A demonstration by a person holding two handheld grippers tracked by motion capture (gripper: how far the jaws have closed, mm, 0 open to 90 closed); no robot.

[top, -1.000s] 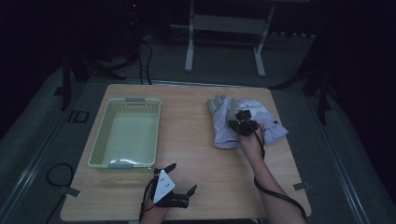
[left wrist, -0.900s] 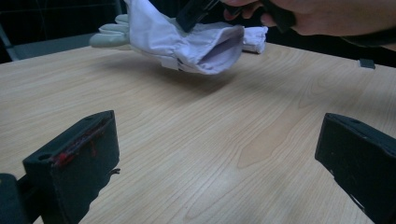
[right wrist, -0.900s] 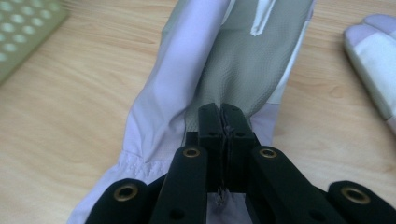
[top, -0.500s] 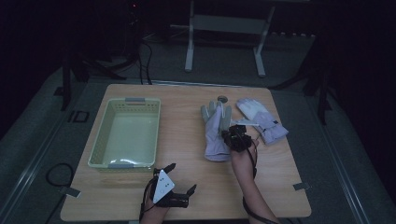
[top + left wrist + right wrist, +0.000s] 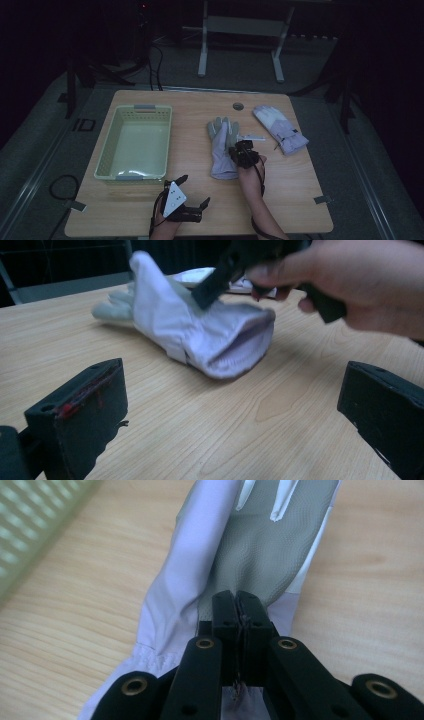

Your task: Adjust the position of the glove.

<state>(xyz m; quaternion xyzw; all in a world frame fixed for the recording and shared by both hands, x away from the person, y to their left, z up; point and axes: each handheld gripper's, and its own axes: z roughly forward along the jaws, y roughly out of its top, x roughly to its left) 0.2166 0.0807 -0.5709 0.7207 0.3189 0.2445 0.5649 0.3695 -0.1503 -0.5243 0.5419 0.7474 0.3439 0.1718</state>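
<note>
A pale lilac work glove [image 5: 221, 146] with a grey palm lies on the wooden table [image 5: 200, 107], fingers pointing away from me. My right gripper [image 5: 243, 153] is shut on the fabric near its cuff. In the right gripper view the jaws [image 5: 235, 601] meet with a sliver of cloth pinched between them, over the glove [image 5: 260, 545]. A second glove [image 5: 280, 131] lies apart at the right. My left gripper [image 5: 194, 189] rests open near the front edge. In its own view, the left gripper [image 5: 235, 415] has nothing between its jaws and faces the glove's open cuff [image 5: 235, 347].
A pale green plastic basket [image 5: 134, 108] stands on the left half of the table; its wall [image 5: 30, 525] shows at the left of the right gripper view. A small round hole [image 5: 238, 106] sits near the far edge. Cables trail from both grippers.
My right gripper has dragged the lilac glove left and toward me, off the second glove, which now lies alone at the right. The left gripper has stayed put.
</note>
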